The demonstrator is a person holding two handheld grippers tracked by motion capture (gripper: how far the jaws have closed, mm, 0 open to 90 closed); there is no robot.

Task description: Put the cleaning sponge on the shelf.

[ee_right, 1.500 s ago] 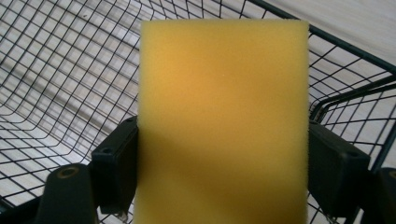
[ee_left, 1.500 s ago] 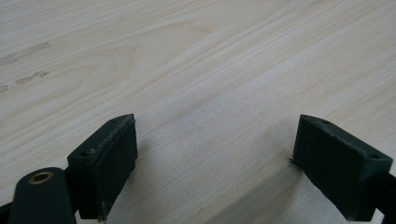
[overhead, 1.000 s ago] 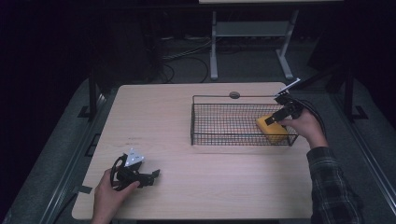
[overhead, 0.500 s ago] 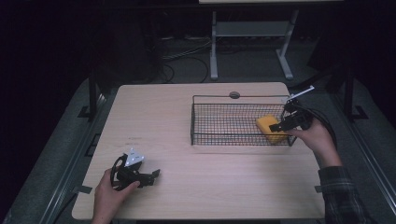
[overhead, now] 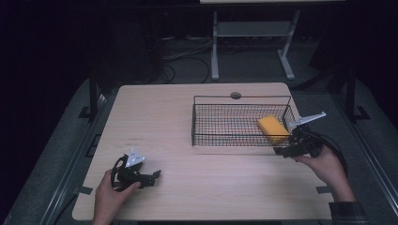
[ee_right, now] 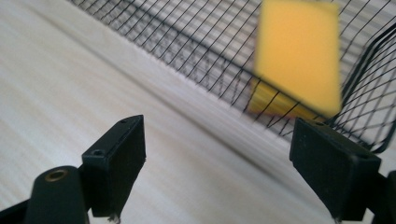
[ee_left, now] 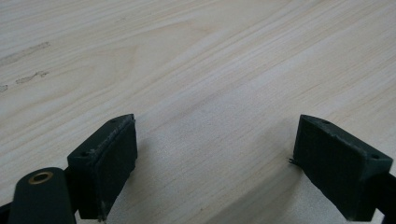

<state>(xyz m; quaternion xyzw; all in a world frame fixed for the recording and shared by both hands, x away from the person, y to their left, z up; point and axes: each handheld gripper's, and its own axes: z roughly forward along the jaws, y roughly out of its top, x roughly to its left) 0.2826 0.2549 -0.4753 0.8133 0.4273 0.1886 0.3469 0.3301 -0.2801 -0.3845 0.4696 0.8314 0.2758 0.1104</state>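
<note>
A yellow sponge (overhead: 273,128) lies in the right end of a black wire basket (overhead: 220,123) on the pale wooden table (overhead: 159,112). My right gripper (overhead: 281,151) is held just outside the basket's near right corner, jaws wide apart and empty. In the right gripper view the sponge (ee_right: 299,56) sits behind the basket mesh (ee_right: 187,42), beyond my open gripper (ee_right: 224,163). My left gripper (overhead: 157,176) rests near the table's front left, open. The left gripper view has its pads (ee_left: 112,154) spread over bare wood with nothing between them (ee_left: 215,158).
A round cable hole (overhead: 235,95) sits at the table's far edge behind the basket. A metal stand (overhead: 253,33) and cables are on the dark floor beyond. Bare tabletop stretches between the two hands and left of the basket.
My right gripper has drawn back out of the basket toward the table's near right, leaving the sponge inside. The left hand has stayed put.
</note>
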